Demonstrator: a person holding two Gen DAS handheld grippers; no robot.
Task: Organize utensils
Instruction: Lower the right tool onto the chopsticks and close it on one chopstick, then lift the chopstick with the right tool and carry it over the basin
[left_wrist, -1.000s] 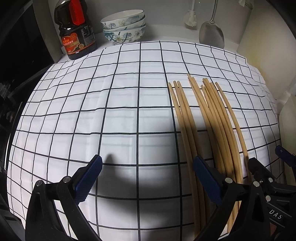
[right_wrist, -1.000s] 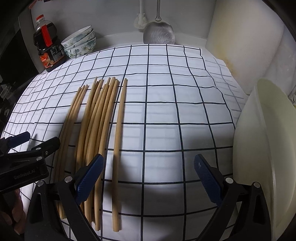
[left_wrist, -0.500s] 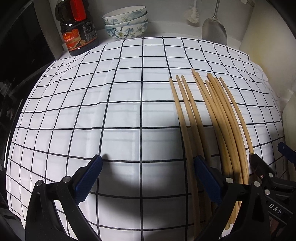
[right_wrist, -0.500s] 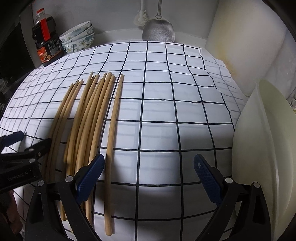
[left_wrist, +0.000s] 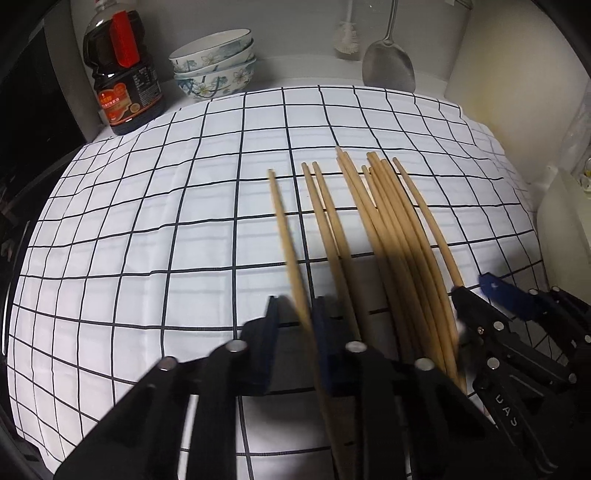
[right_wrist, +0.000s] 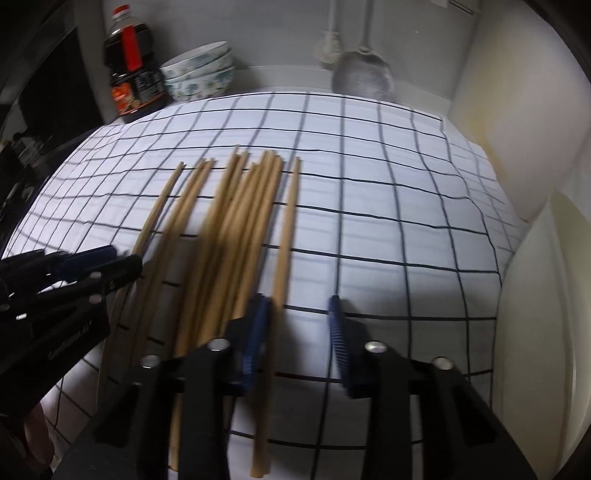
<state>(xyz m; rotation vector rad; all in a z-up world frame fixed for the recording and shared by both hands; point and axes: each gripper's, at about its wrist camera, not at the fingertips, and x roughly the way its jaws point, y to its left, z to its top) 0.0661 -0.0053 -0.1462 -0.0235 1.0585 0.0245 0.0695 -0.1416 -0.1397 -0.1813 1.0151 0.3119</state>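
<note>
Chopsticks (left_wrist: 388, 236) lie fanned on the checked cloth (left_wrist: 166, 229). Left gripper (left_wrist: 301, 325) has just closed its jaws on the leftmost chopstick (left_wrist: 286, 236). Right gripper (right_wrist: 299, 328), right of the chopsticks, has been closing, jaws still apart, nothing gripped.

I'm looking at a counter under a white cloth (left_wrist: 155, 229) with a black grid, creased in places. Pale grey wall (left_wrist: 295, 26) behind it; a cream panel (left_wrist: 517, 74) closes off the right side, stained yellowish near its lower edge. Back left corner: dark sauce bottle (left_wrist: 120, 70) with a red label, just beside a stack of flowered bowls (left_wrist: 214, 66). A metal spatula (left_wrist: 388, 66) and a white brush (left_wrist: 347, 37) hang against the back wall. Left edge drops into darkness (can't make out what's there). Light is uneven, with dark shadows cast on the cloth nearest me.
</note>
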